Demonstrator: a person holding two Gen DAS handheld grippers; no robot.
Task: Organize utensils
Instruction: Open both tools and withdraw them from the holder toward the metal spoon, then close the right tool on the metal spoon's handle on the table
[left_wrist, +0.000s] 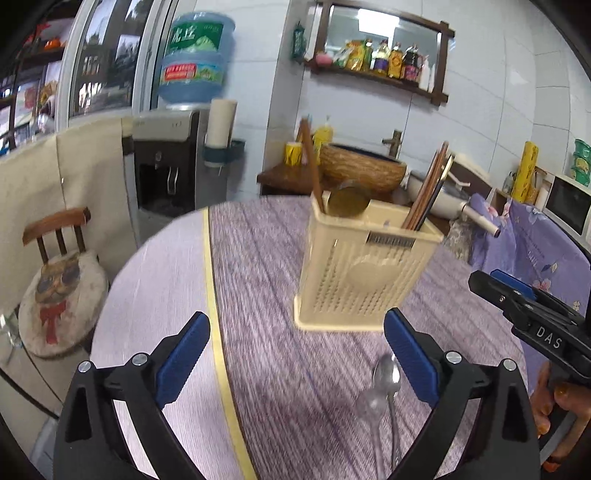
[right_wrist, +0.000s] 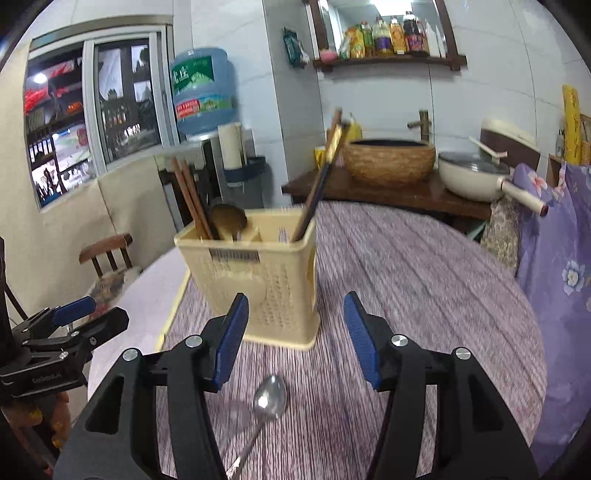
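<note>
A cream perforated utensil holder (left_wrist: 364, 273) (right_wrist: 258, 280) stands on the round purple table (left_wrist: 266, 266) (right_wrist: 406, 266). It holds wooden chopsticks (left_wrist: 428, 188) (right_wrist: 190, 199), a dark chopstick pair (right_wrist: 325, 170) and a brown ladle (left_wrist: 349, 201) (right_wrist: 229, 219). A metal spoon (left_wrist: 387, 376) (right_wrist: 269, 397) and a clear plastic spoon (left_wrist: 371, 406) (right_wrist: 232, 413) lie on the table in front of the holder. My left gripper (left_wrist: 297, 350) is open and empty, above the table left of the spoons. My right gripper (right_wrist: 295, 332) is open and empty, above the metal spoon.
A wooden chair with a cat cushion (left_wrist: 61, 295) stands left of the table. A purple floral cloth (right_wrist: 561, 266) hangs at the right. Behind are a water dispenser (left_wrist: 173, 162), a woven basin (right_wrist: 389, 158) and a white pan (right_wrist: 476, 173) on a dark counter.
</note>
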